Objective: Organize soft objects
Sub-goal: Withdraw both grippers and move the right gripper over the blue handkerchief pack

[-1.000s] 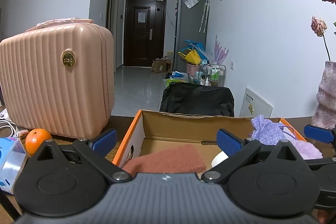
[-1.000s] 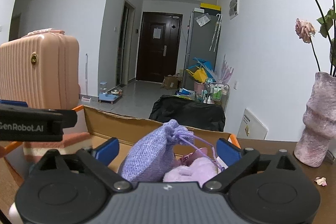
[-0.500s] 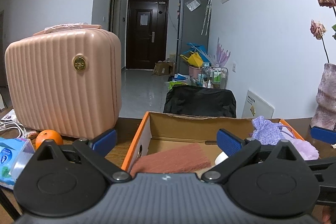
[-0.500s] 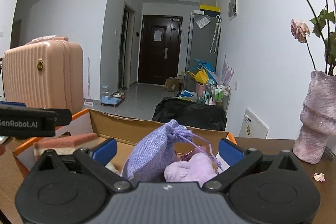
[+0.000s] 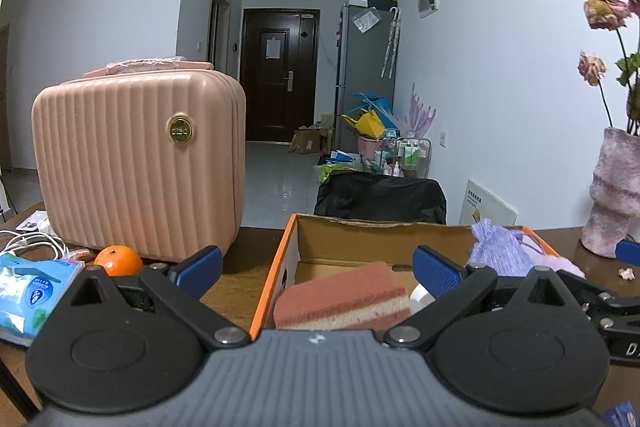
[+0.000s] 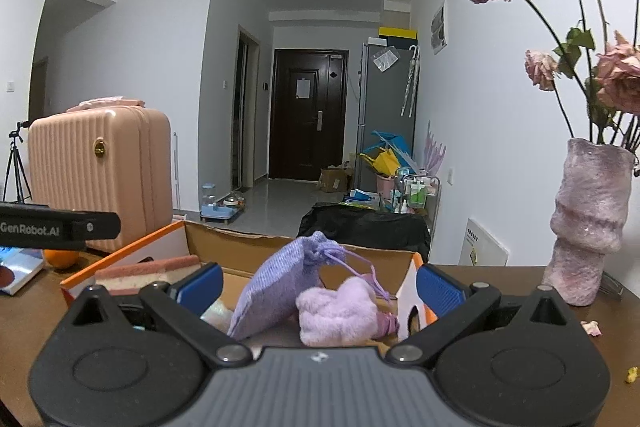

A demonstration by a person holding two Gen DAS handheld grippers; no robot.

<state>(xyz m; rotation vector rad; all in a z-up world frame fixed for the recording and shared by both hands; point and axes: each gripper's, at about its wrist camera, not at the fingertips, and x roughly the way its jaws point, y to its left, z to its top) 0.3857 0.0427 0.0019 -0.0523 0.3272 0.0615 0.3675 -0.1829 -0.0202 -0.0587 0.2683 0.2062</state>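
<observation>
An open cardboard box (image 5: 360,233) with orange edges stands on the brown table; it also shows in the right wrist view (image 6: 256,247). Inside lie a pink-brown sponge (image 5: 344,293), a lilac drawstring pouch (image 6: 276,287) and a fluffy lilac item (image 6: 340,311). The sponge shows in the right wrist view too (image 6: 148,271), and the pouch in the left wrist view (image 5: 498,251). My left gripper (image 5: 318,269) is open and empty, in front of the sponge. My right gripper (image 6: 320,281) is open and empty, in front of the pouch.
A pink ribbed suitcase (image 5: 140,163) stands at the left with an orange (image 5: 119,259), a tissue pack (image 5: 28,291) and white cables beside it. A pink vase (image 6: 588,223) with dried roses stands at the right. Petal bits (image 6: 591,327) lie on the table.
Both grippers have drawn back and risen a little from the box. The sponge now shows its side layers. Nothing was taken hold of.
</observation>
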